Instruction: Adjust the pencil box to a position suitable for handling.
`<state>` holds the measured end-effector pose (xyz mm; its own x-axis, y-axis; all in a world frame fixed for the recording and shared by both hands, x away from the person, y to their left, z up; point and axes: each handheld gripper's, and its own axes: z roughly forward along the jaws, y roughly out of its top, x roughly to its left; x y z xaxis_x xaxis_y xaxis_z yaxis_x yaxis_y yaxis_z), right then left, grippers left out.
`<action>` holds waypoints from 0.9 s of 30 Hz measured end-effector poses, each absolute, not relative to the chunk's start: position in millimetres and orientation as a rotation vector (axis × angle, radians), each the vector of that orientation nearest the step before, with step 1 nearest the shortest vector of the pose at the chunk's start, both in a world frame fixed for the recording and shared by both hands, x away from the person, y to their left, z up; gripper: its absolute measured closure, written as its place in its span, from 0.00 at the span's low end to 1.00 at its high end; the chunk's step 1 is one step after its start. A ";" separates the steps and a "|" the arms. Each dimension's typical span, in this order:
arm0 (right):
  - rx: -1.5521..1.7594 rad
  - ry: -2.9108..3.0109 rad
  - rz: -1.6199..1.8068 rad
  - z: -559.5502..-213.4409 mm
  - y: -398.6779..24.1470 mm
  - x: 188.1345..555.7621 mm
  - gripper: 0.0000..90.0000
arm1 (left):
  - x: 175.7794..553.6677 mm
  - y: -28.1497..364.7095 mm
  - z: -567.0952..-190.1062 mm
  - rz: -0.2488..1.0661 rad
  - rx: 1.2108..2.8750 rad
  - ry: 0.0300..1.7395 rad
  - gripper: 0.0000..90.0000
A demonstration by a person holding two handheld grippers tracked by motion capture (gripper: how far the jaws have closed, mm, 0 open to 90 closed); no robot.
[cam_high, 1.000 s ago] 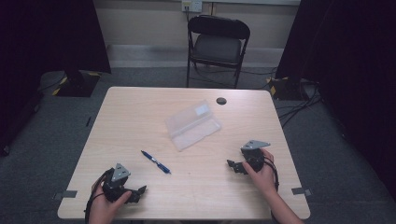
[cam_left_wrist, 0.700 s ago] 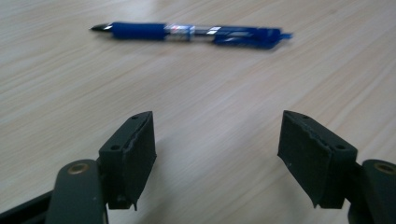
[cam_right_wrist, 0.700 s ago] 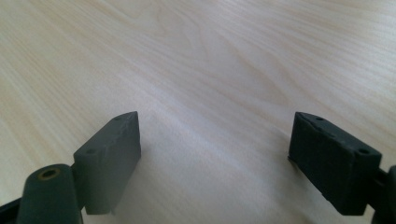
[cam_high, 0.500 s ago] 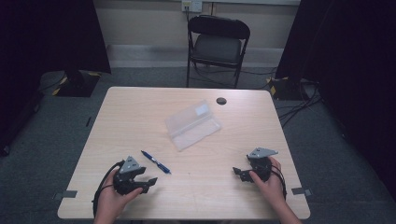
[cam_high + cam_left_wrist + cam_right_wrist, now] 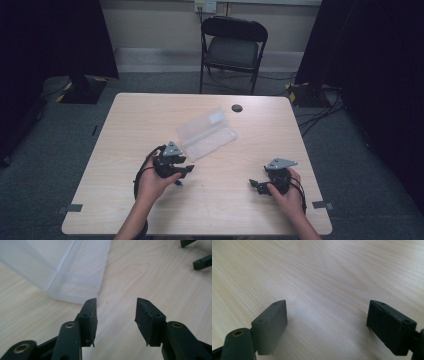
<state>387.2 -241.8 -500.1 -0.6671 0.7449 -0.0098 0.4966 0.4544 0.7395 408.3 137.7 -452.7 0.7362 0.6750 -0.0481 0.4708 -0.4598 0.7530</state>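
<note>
Left gripper (image 5: 188, 170): fingers (image 5: 88, 315) part-way apart with only bare desk between them; they have just been closing, and nothing is gripped. In the left gripper view the tips sit just short of the near corner of the clear plastic case (image 5: 62, 272), apart from it.

Right gripper (image 5: 256, 184): fingers (image 5: 270, 322) wide apart over bare wood, holding nothing, near the desk's (image 5: 125, 150) front right.

Blue pen (image 5: 177, 182): lies on the desk directly under the left hand (image 5: 155, 182); a short blue end shows below the gripper body in the high view. It is not between the fingers.

Clear plastic case: flat on the desk at mid-table, just beyond the left gripper's tips.

Step in hand, as judged: approach to a pick-up by the left gripper, either pen or case; neither is yet taken. The fingers point at the case while the pen sits beneath the hand, so which of the two is meant cannot be told.

Next move calls for: bringing the tips to straddle the chosen thing, low to the desk, before they close further.

Views compared: the high view gives both hands, the pen end, a black disc (image 5: 237, 108) near the far edge and a folding chair (image 5: 233, 50) behind. The left gripper view adds the empty gap and the case's translucent wall, plus the other gripper's tips (image 5: 202, 262) far off.
</note>
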 end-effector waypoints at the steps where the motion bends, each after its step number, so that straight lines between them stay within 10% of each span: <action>1: 1.056 2.376 1.044 -500.1 -241.8 387.2 0.18 | 413.0 136.3 -453.1 0.336 2.159 0.846 0.58; 22: 1.053 2.382 1.046 -500.0 -242.1 387.3 0.17 | 462.0 105.3 -476.6 0.344 2.246 0.883 0.74; 27: 1.047 2.386 1.049 -500.1 -242.5 387.5 0.17 | 461.4 102.8 -482.4 0.322 2.266 0.915 0.92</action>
<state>387.5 -242.5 -500.1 -0.6747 0.7381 -0.0064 0.4940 0.4580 0.7390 461.4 102.8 -482.4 0.7243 0.6892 -0.0191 0.5257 -0.5341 0.6621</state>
